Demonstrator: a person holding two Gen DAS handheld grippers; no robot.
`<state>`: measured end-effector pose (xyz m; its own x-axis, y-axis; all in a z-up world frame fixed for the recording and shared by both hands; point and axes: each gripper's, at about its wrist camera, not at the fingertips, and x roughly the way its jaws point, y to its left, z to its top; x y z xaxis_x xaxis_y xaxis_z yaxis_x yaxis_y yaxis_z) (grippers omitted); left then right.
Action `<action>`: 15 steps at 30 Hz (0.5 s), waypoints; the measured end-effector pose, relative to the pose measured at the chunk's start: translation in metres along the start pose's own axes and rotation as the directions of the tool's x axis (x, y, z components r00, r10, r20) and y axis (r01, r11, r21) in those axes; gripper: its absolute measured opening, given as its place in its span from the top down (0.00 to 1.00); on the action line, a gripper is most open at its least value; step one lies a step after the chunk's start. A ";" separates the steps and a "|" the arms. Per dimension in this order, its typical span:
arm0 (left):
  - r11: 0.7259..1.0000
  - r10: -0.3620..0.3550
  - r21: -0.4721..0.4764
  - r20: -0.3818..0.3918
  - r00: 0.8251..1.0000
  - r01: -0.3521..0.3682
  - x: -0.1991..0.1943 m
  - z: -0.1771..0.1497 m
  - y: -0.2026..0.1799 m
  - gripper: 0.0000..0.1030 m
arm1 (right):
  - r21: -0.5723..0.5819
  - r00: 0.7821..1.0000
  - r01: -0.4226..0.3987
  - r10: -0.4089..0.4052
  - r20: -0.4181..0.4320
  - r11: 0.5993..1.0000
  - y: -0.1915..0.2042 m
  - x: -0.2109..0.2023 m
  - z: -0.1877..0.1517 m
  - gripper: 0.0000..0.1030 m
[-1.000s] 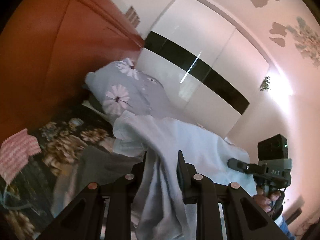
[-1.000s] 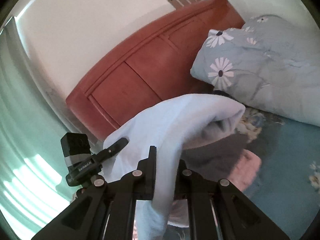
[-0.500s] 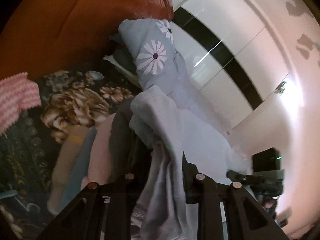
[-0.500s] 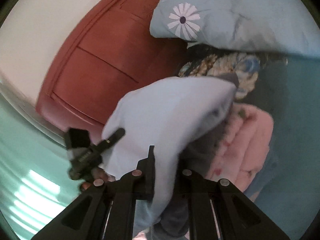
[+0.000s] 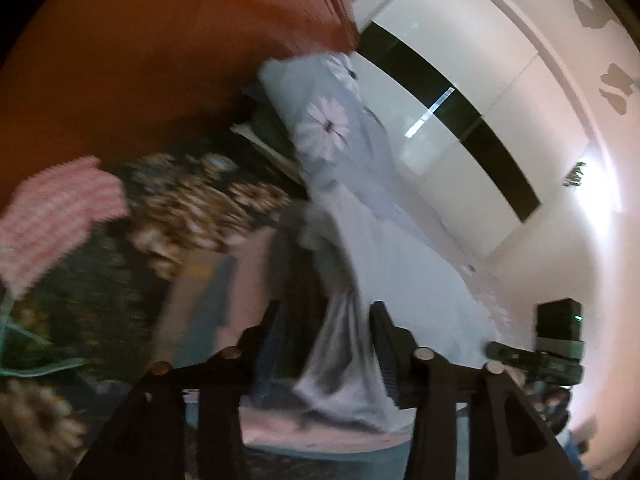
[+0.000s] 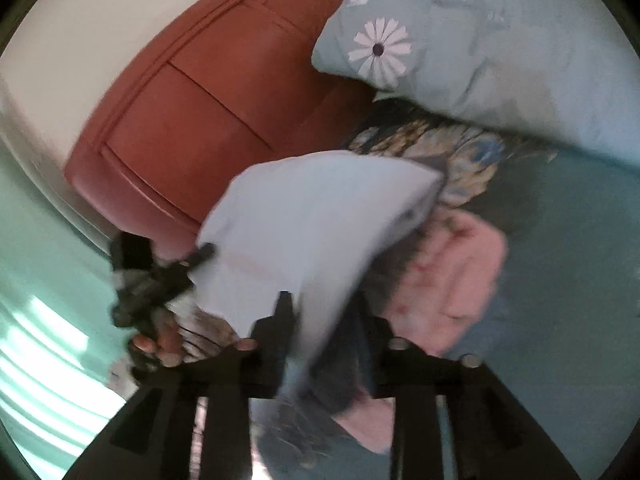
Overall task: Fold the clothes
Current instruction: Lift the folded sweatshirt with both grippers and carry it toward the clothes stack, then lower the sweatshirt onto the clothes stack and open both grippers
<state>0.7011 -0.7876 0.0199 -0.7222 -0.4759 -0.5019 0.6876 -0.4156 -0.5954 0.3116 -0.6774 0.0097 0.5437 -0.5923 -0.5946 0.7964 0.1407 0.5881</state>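
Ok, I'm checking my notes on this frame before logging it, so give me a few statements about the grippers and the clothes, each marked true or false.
1. The left gripper has the pale blue garment between its fingers. True.
2. The right gripper is free of cloth. False: the same garment passes between its fingers.
3. A pink garment lies on the bed under the held garment. True.
4. The daisy-print pillow is red. False: it is light blue-grey.
5. The headboard is reddish-brown wood. True.
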 end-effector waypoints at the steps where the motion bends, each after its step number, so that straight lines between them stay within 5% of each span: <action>1: 1.000 0.014 -0.001 0.022 1.000 -0.014 -0.008 0.003 -0.001 0.53 | -0.025 0.999 0.039 -0.039 0.008 0.999 0.001 -0.009 0.001 0.64; 6: 0.997 0.032 0.069 0.112 0.993 -0.040 -0.028 0.025 -0.040 0.46 | -0.137 0.991 0.121 -0.111 0.081 0.983 0.033 -0.024 0.025 0.64; 11: 0.968 0.094 0.227 0.063 0.994 -0.106 0.015 0.040 -0.095 0.40 | -0.193 0.989 0.132 -0.116 0.094 0.972 0.068 0.009 0.056 0.58; 15: 0.959 0.165 0.233 -0.003 0.986 -0.159 0.055 0.037 -0.092 0.40 | -0.213 0.982 0.185 -0.172 0.080 0.959 0.077 0.045 0.070 0.58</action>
<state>0.6007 -0.8046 0.0702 -0.5994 -0.5356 -0.5948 0.7922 -0.5032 -0.3452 0.3787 -0.7490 0.0665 0.3758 -0.6690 -0.6413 0.9212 0.1942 0.3372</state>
